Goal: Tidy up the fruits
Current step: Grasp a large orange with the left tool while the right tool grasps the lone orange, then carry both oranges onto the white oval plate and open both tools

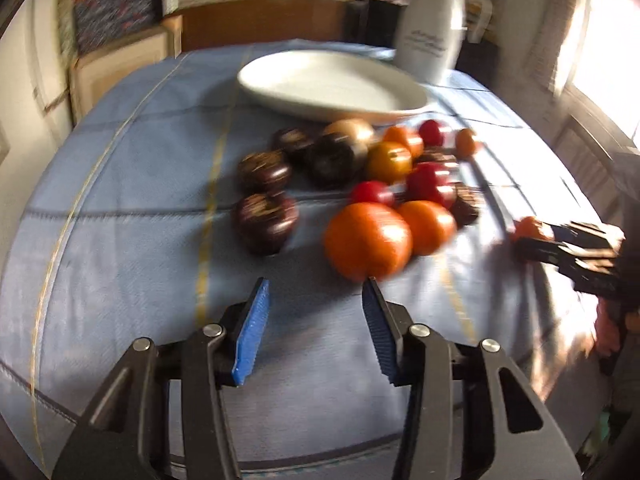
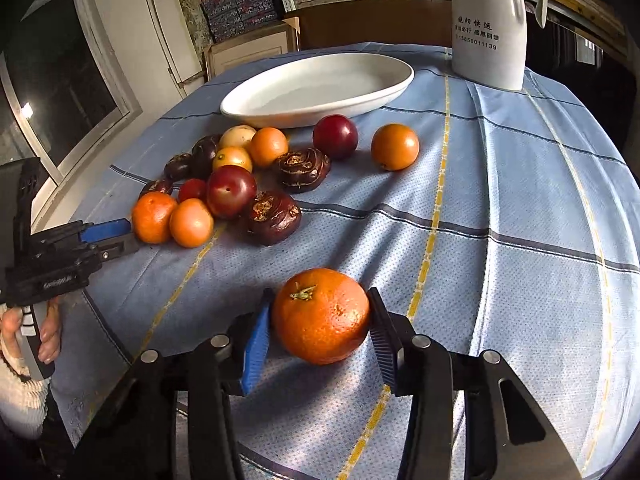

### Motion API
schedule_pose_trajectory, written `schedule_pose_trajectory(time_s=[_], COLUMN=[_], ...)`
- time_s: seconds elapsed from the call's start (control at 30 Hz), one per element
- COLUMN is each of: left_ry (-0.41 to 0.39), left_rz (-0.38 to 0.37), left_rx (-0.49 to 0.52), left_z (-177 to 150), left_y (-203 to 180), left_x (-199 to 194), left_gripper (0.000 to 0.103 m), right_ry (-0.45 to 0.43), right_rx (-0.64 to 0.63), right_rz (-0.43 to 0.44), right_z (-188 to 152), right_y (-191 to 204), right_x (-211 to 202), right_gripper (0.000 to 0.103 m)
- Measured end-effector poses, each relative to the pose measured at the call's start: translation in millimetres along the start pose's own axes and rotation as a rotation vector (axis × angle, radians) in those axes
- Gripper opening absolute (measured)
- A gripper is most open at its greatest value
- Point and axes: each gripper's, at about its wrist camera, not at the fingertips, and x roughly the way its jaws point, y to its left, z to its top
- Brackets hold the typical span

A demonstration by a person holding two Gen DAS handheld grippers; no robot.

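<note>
A pile of fruit lies on the blue checked cloth: oranges, red plums and dark purple fruits. A white oval plate stands behind the pile and holds nothing. My right gripper is closed on a large orange, its pads touching both sides. It also shows in the left wrist view with the orange. My left gripper is open and empty, just short of a big orange. The left wrist view is blurred.
A white jug with printed text stands at the back right of the table. A lone orange and a plum lie right of the pile. Shelves and boxes stand behind the table. A window is at the side.
</note>
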Motion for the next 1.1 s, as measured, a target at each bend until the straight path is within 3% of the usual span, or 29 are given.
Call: schedule_pose_trajectory(time_s=[0.1, 0.3, 0.6, 0.87, 1.1], left_ry=[-0.005, 0.025, -0.033, -0.144, -0.088], left_rz=[0.012, -0.002, -0.036, -0.026, -0.006], left_rx=[0.058, 0.038, 0.022, -0.062, -0.116], left_z=[6.0, 17.8, 26.2, 117.5, 163.4], left_y=[-19.4, -25.3, -17.0, -2.8, 12.4], left_x=[1.5, 23.0, 5.9, 13.3, 77.0], left_gripper=[0.047, 0.047, 0.046, 0.046, 0.046], right_ry=[0.0, -0.001, -0.038, -0.211, -0.158], right_rx=[-0.001, -0.003, 0.031, 0.092, 0.121], right_rz=[-0.001, -0.002, 0.048, 0.027, -0.01], right_z=[-1.3, -0.4, 9.9, 114.3, 172.4], right_y=[2.6, 2.0, -8.4, -11.6, -19.9], right_x=[-2.4, -1.0, -9.0, -10.8, 58.9], right_gripper=[0.047, 0.046, 0.045, 0.045, 0.045])
